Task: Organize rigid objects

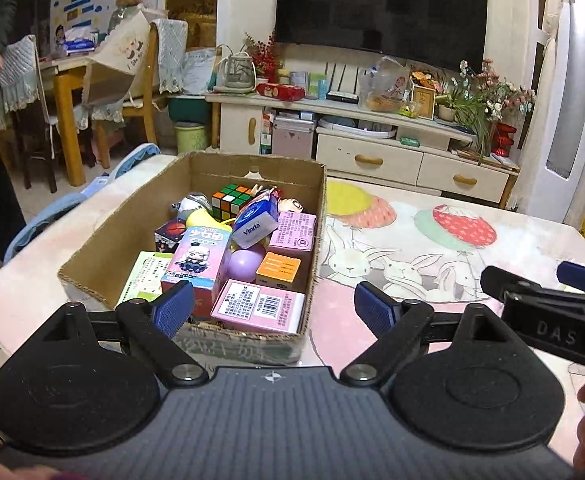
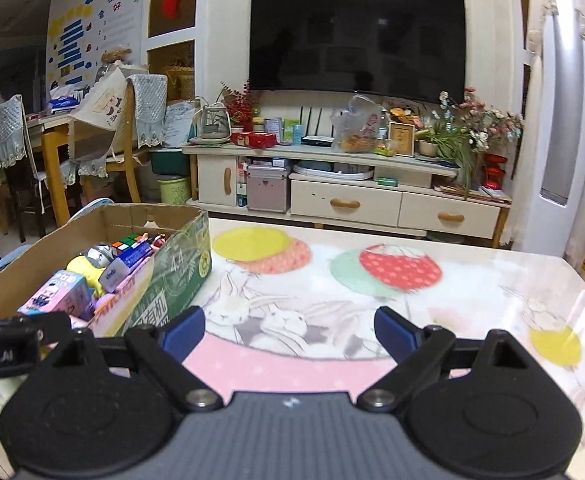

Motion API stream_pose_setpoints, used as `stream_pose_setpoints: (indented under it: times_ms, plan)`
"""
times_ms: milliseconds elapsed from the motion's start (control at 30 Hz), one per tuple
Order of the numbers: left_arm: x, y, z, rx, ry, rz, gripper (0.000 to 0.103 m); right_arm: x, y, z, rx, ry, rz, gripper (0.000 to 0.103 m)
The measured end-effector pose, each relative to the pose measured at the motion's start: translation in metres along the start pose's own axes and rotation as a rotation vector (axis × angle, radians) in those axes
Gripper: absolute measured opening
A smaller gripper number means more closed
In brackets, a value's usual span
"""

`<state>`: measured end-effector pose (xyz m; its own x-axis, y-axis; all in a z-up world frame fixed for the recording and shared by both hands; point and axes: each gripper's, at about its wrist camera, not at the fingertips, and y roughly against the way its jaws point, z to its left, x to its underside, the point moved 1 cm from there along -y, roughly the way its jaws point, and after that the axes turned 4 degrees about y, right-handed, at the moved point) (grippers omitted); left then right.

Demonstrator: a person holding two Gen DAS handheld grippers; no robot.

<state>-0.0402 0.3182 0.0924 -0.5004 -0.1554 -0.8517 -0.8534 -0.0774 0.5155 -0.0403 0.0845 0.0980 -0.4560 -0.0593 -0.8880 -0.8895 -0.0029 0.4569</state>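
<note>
While both pairs of tongs stand wide apart with nothing between their pads, the rigid objects already sit packed in the cardboard box (image 1: 196, 236), which rests on the left part of the surface (image 1: 432, 248), a top printed with rabbits and balloons. The left tongs (image 1: 273, 305) hang just before the box's near wall; the right tongs (image 2: 290, 330) face bare surface to the right of the box, which shows no loose item in either view.

Most of the contents look light and stiff, so they should take a firm pinch across flat faces. The pink carton (image 1: 258, 306) nearest the camera carries a barcode label and small print too fine to read; gripping it across its narrow sides would suit. The tall figure box (image 1: 196, 260) shows a cartoon girl and is thin card, likely to dent under hard pressure. The Rubik's cube (image 1: 230, 198) is hard with smooth stickers and could slip unless held square on opposite faces. The purple egg-shaped ball (image 1: 246, 262) is rounded and glossy, the likeliest to squirt out. The Vinda tissue pack (image 1: 254, 220), with its brand readable, is the one soft thing and would squash. An orange box (image 1: 278, 268) lies beside the ball, its print illegible.

The right tongs' arm reads "DAS" in the left view. The box's green outer side bears "4.4" and Chinese characters.
</note>
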Motion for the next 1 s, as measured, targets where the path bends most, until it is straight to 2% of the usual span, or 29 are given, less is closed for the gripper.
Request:
stream_pose_setpoints:
  times_ms: [167, 400, 733, 1000]
  plan:
    - [0.004, 0.024, -0.006, -0.011, -0.031, -0.029, 0.103, 0.004, 0.025, -0.001, 0.009, -0.011, -0.023, 0.097]
    - [0.011, 0.05, -0.005, -0.005, -0.075, -0.059, 0.103, 0.014, 0.05, 0.004, -0.013, -0.01, -0.029, 0.097]
    - [0.012, 0.066, 0.005, -0.01, -0.09, -0.107, 0.103, 0.016, 0.073, 0.015, -0.015, -0.02, -0.064, 0.097]
    - [0.017, 0.071, 0.011, -0.027, -0.084, -0.116, 0.103, 0.016, 0.081, 0.031, -0.025, 0.001, -0.083, 0.098]
